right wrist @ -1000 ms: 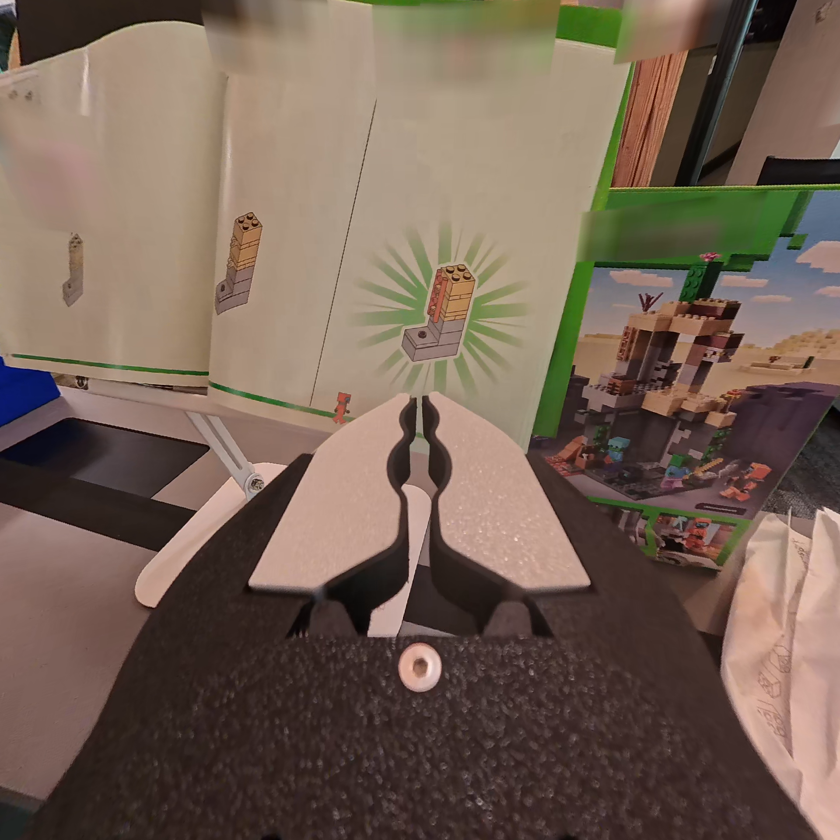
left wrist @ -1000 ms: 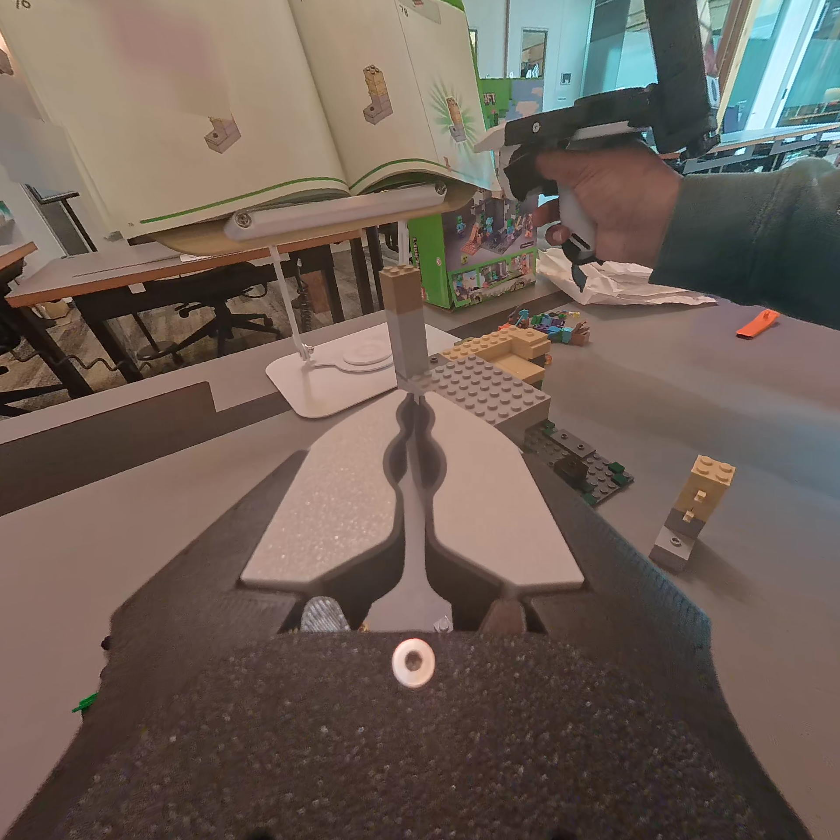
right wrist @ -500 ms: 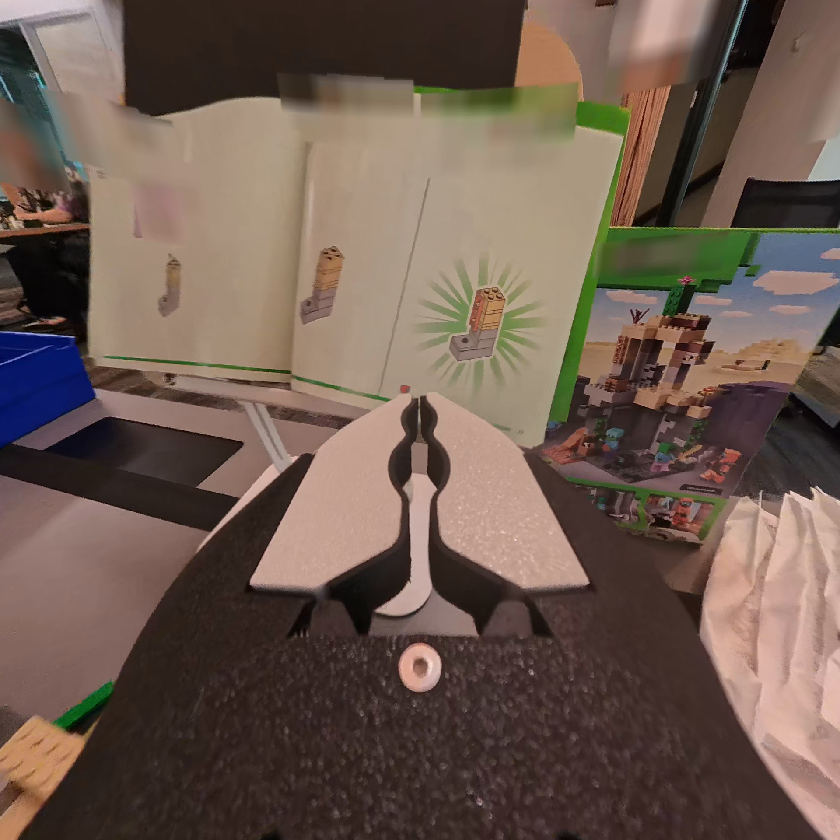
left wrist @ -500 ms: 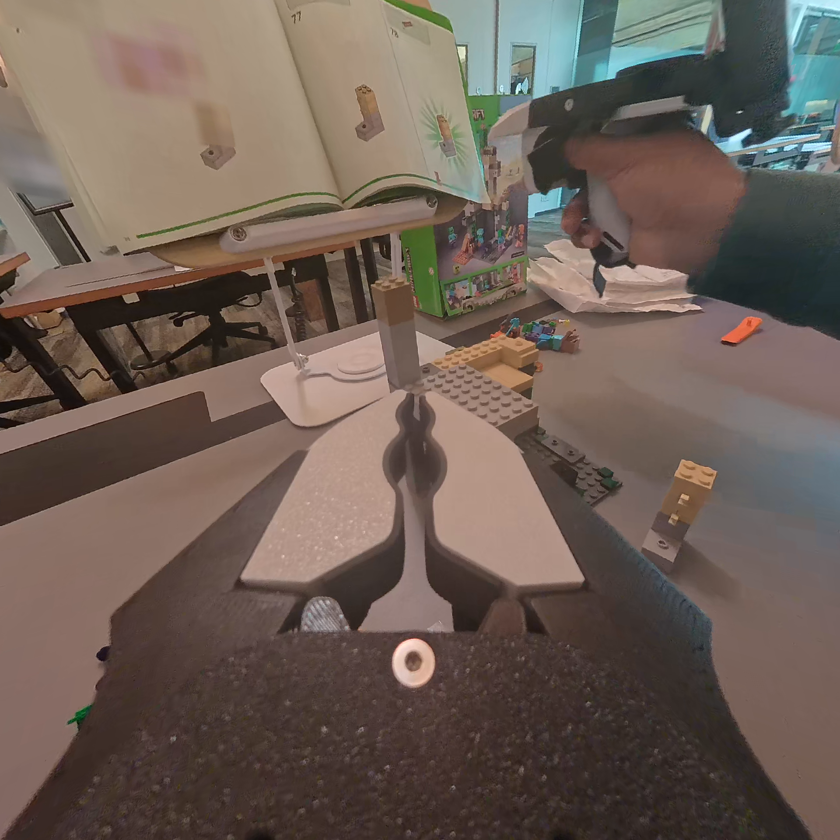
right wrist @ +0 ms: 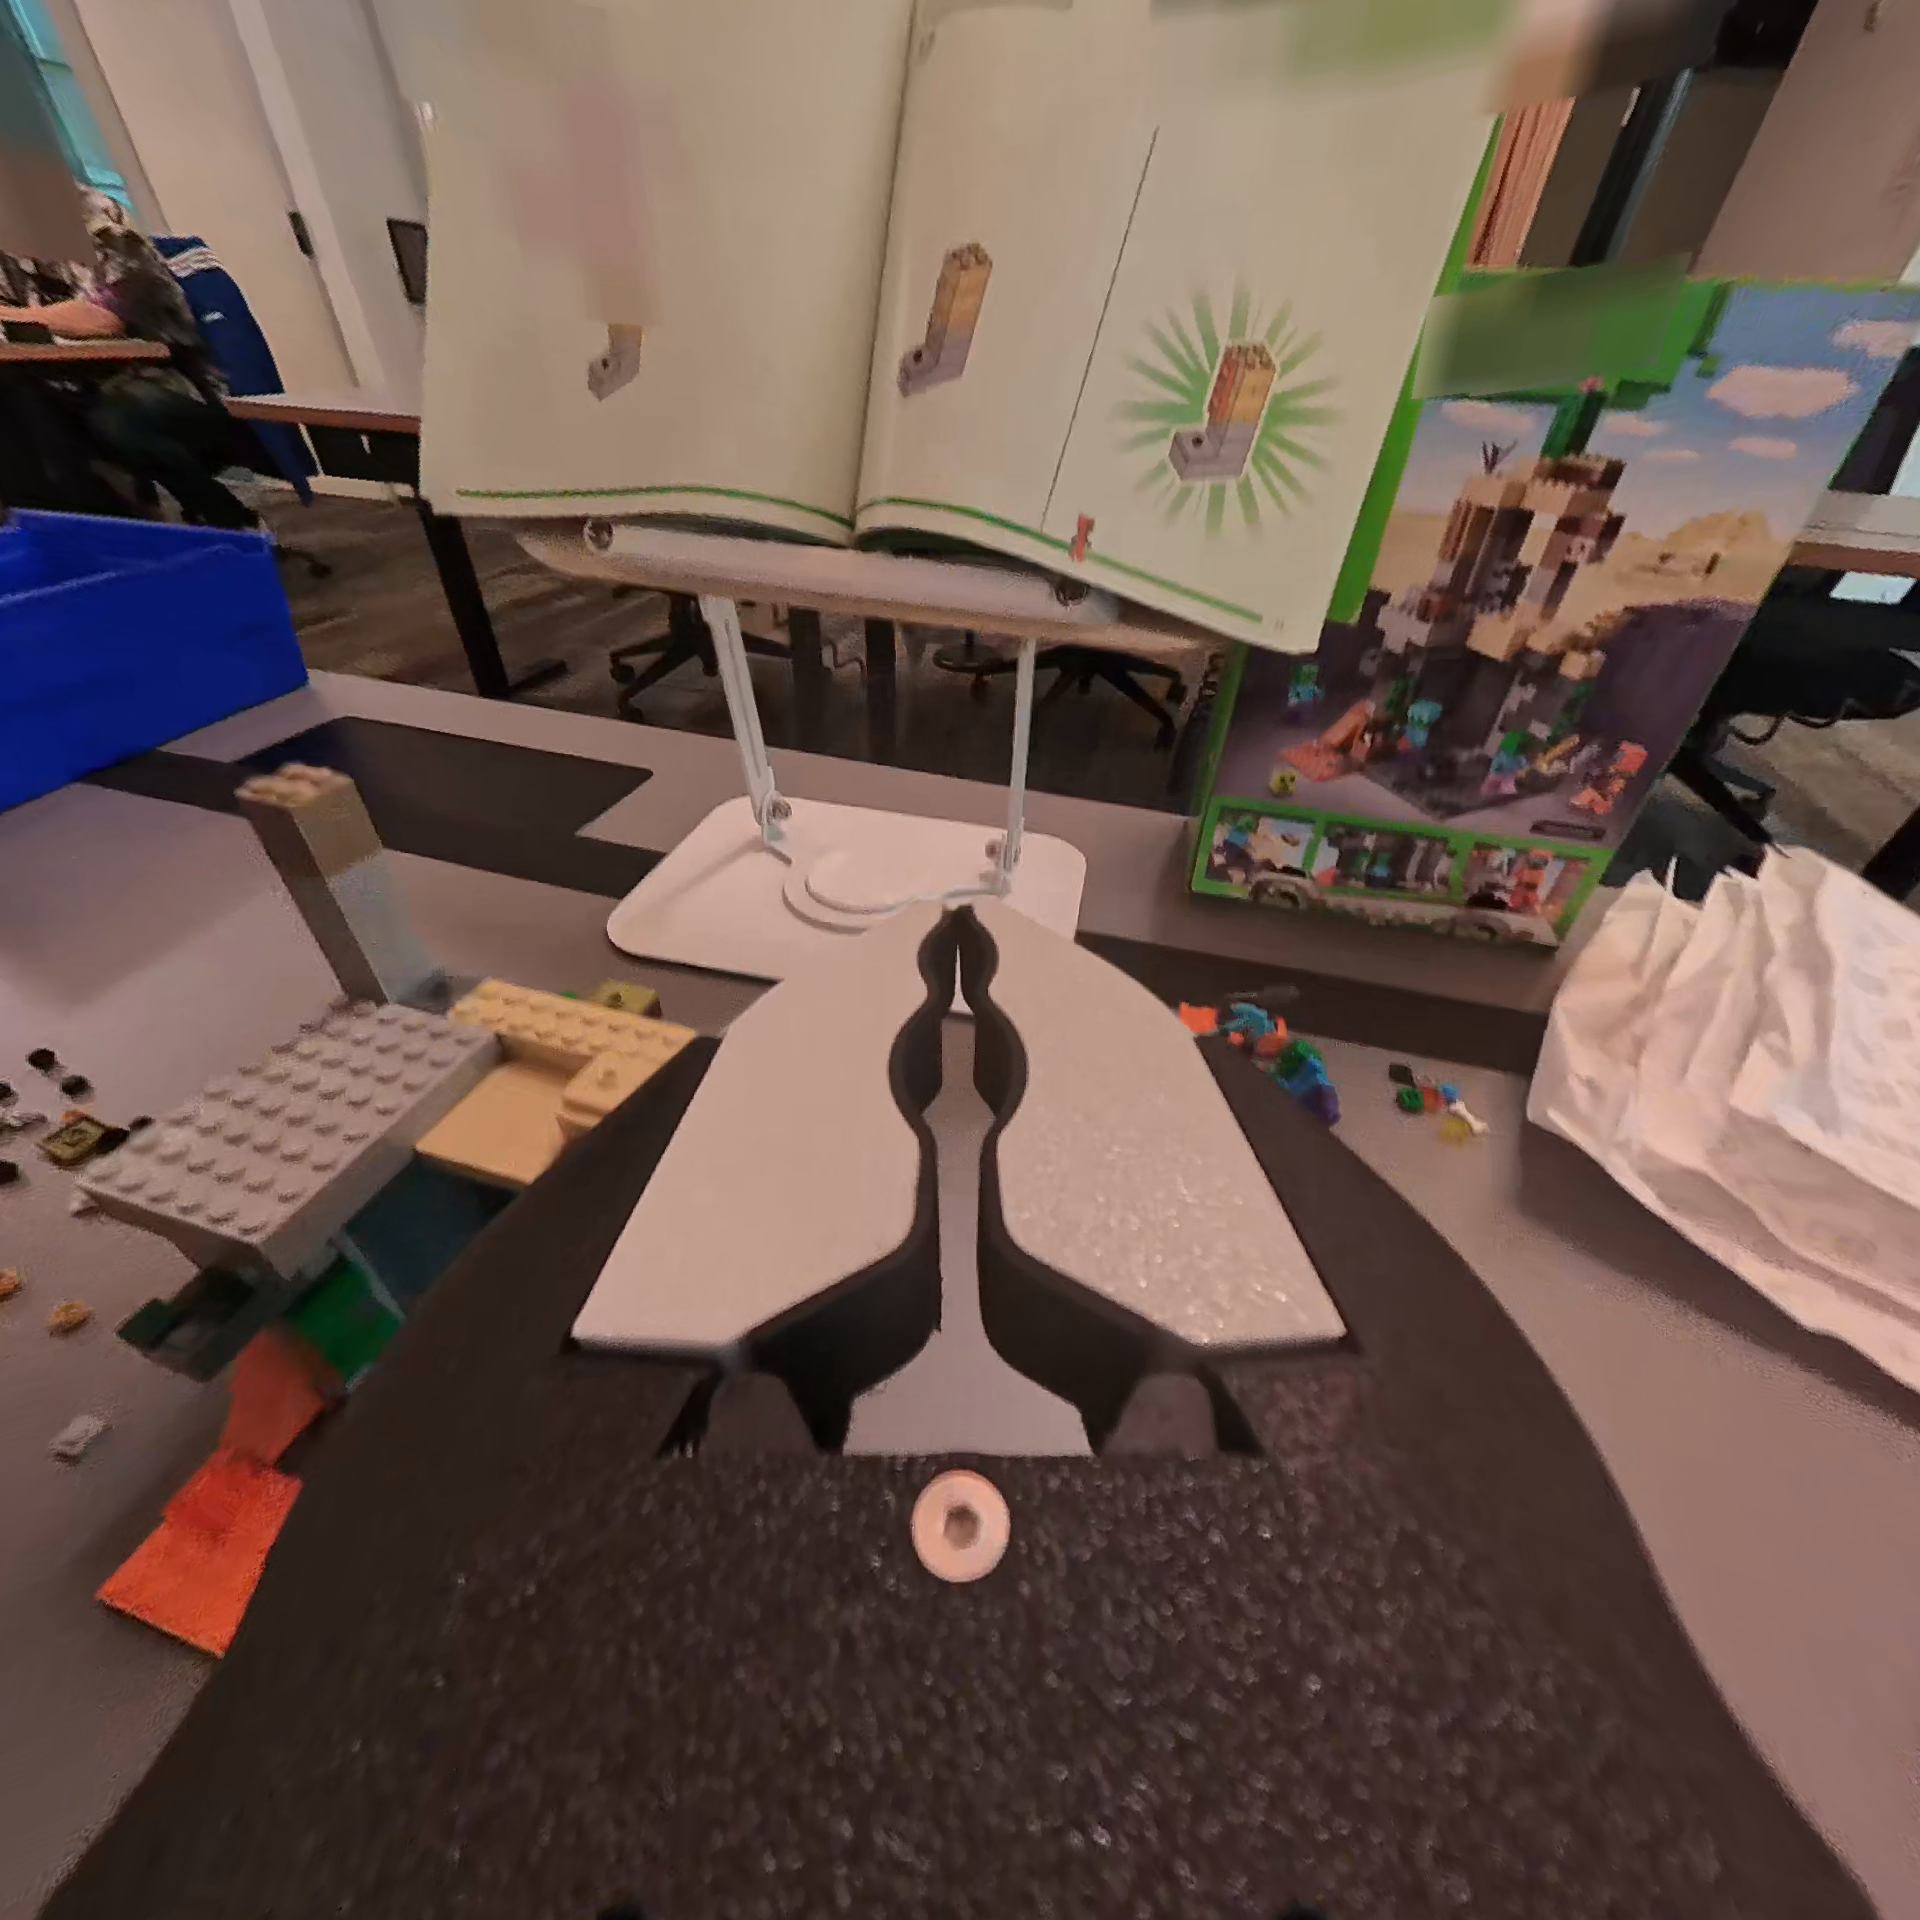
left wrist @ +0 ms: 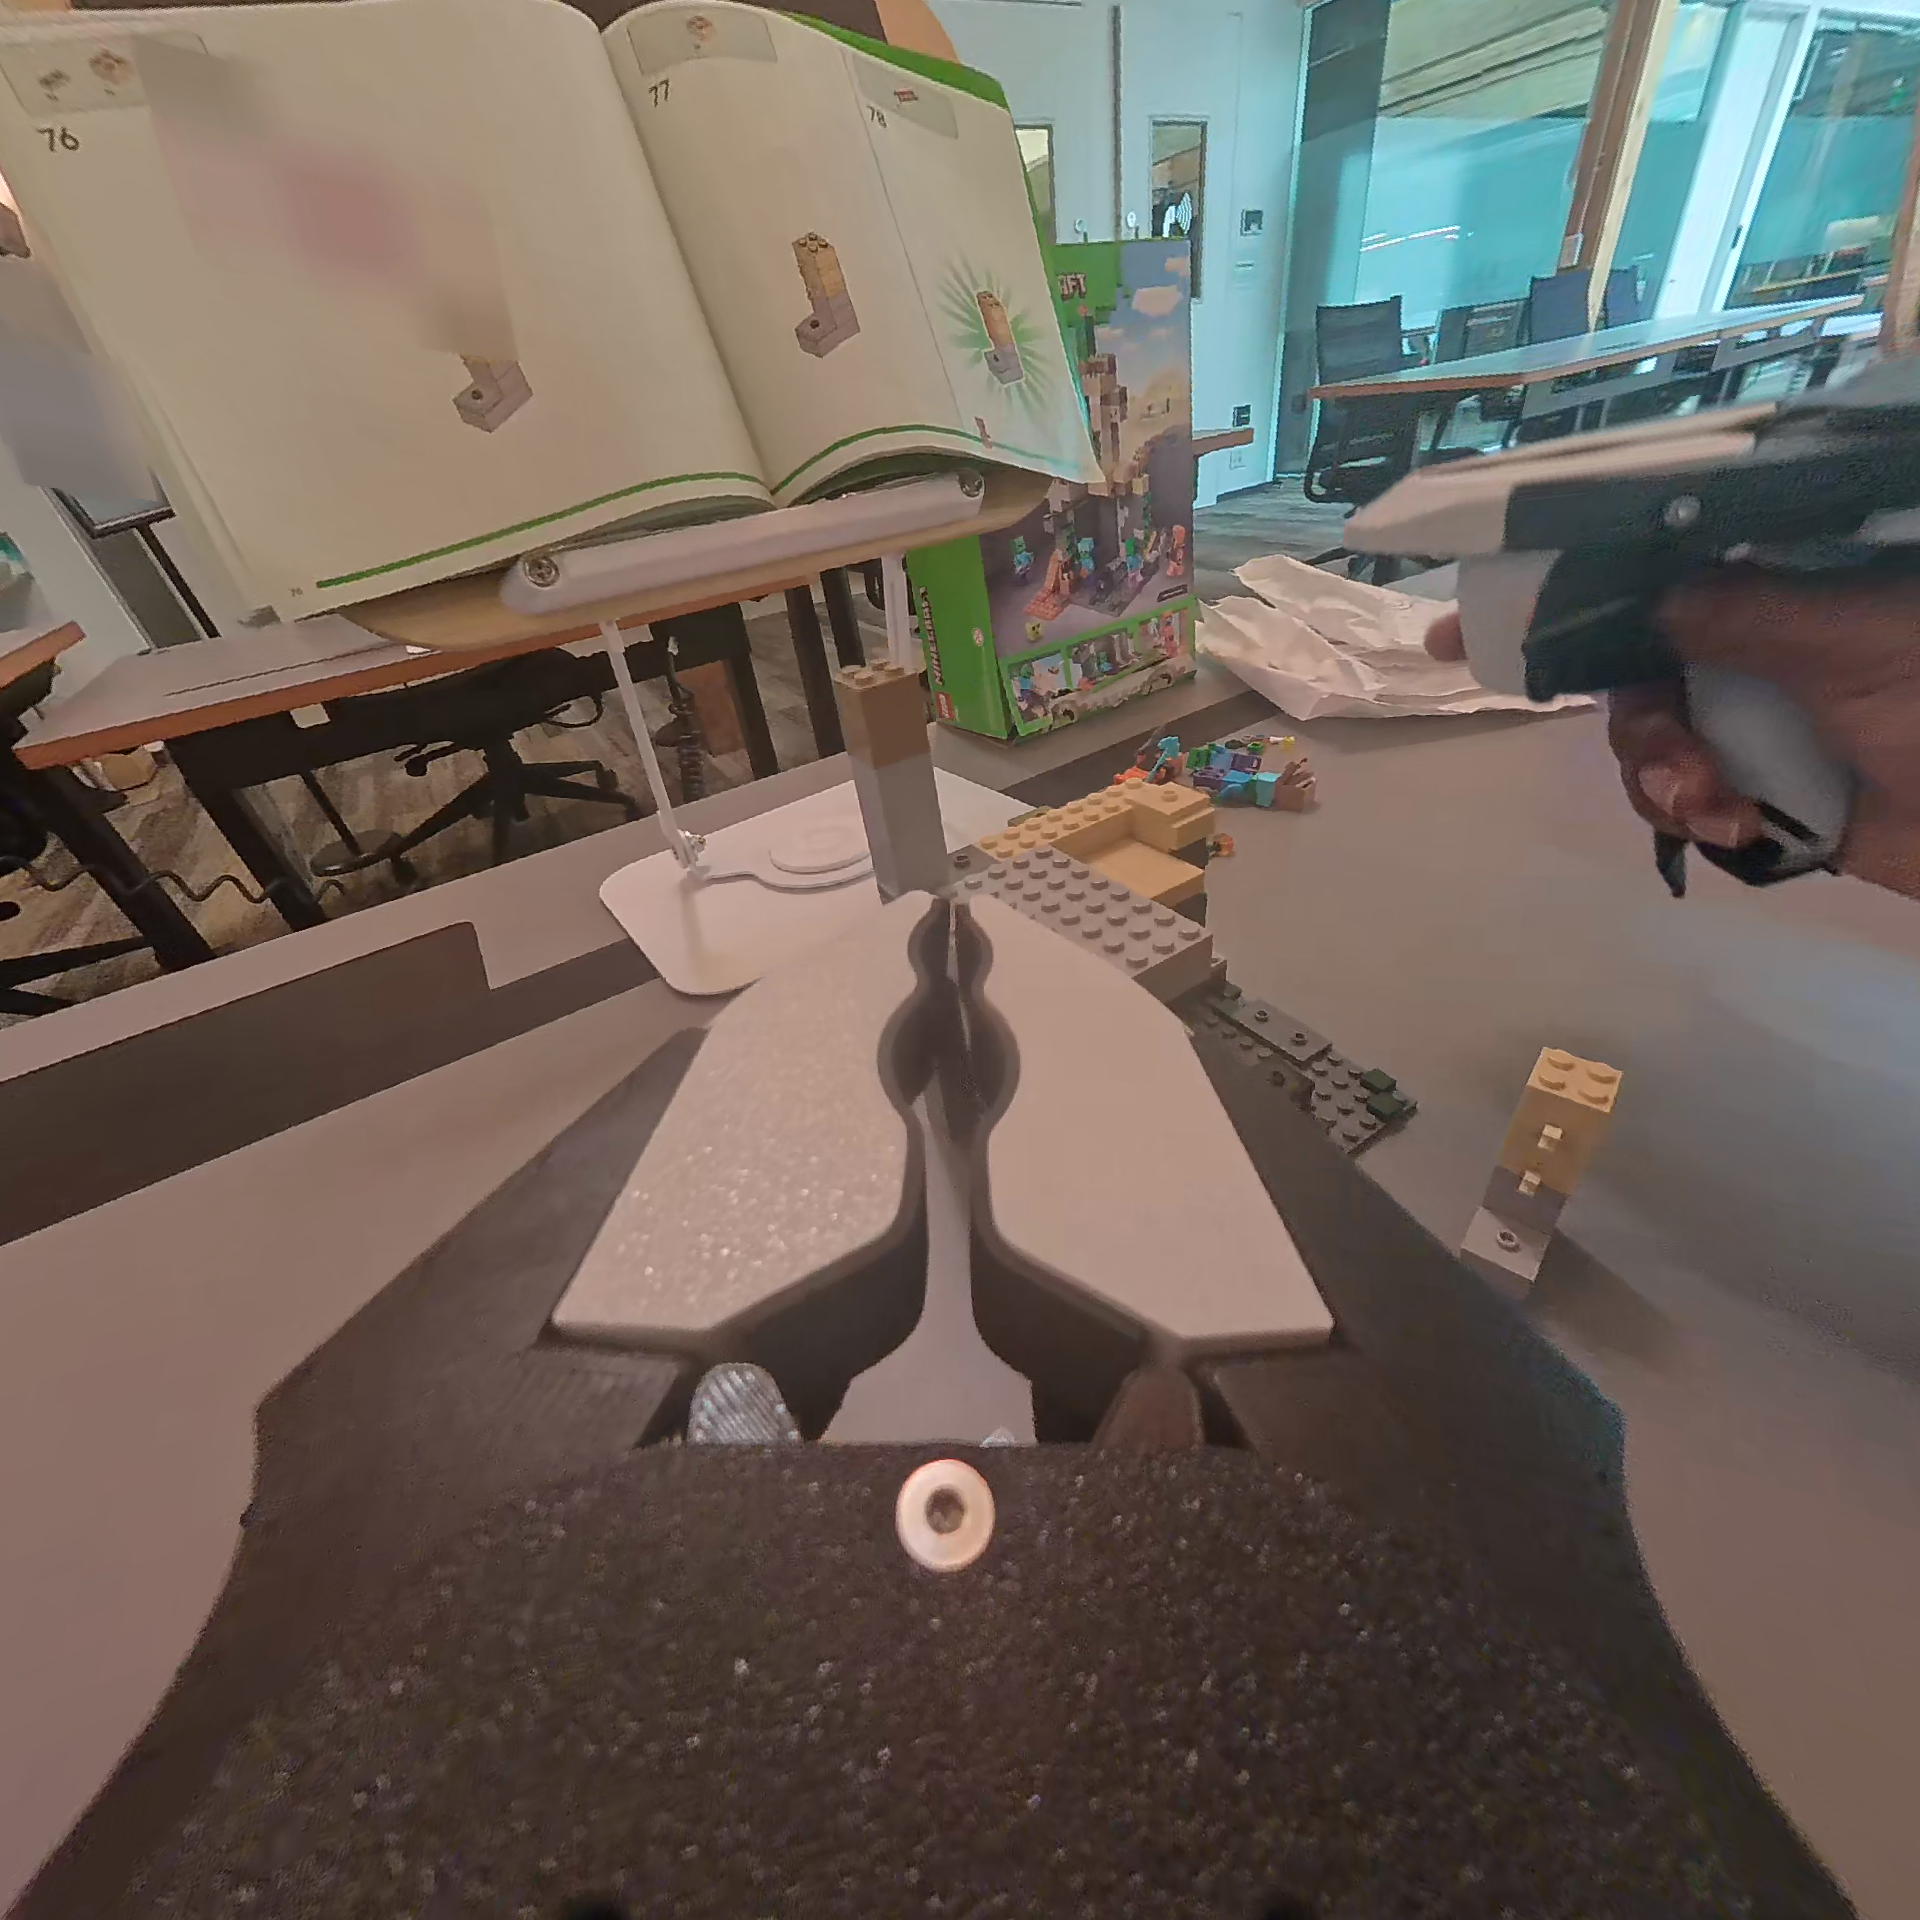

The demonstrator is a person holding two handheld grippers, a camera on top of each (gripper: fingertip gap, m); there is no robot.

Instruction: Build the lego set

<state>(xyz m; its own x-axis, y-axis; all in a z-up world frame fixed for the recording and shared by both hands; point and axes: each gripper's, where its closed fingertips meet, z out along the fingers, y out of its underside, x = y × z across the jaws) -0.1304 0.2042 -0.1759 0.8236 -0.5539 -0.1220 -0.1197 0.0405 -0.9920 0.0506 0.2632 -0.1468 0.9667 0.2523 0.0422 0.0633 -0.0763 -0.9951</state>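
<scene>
Surface: matte grey tabletop (left wrist: 1455,987), darker inset strip along its far edge. Room beyond is an open office with wood-topped desks, black swivel chairs and glass partitions. A blue plastic bin (right wrist: 125,644) sits far left in the right wrist view.

On the table: white metal book stand (right wrist: 862,883) bearing an open instruction booklet (left wrist: 436,312); green printed toy box (right wrist: 1507,675) upright beside it; crumpled white paper bags (right wrist: 1745,1091); a grey and tan studded brick platform (left wrist: 1091,904); a small tan-over-grey brick post (left wrist: 1548,1153) standing apart on the right.

Left gripper (left wrist: 948,914): jaws clenched; its tips pinch a thin sliver at the foot of a tall grey column capped with a tan brick (left wrist: 894,790), at the platform's corner. Exact contact is hard to make out.

Right gripper (right wrist: 961,920): jaws closed on nothing, above the table before the stand's base. In the left view it is blurred and cut off by the frame edge, a hand (left wrist: 1766,727) around its grip.

Small loose pieces are too blurred to identify.
</scene>
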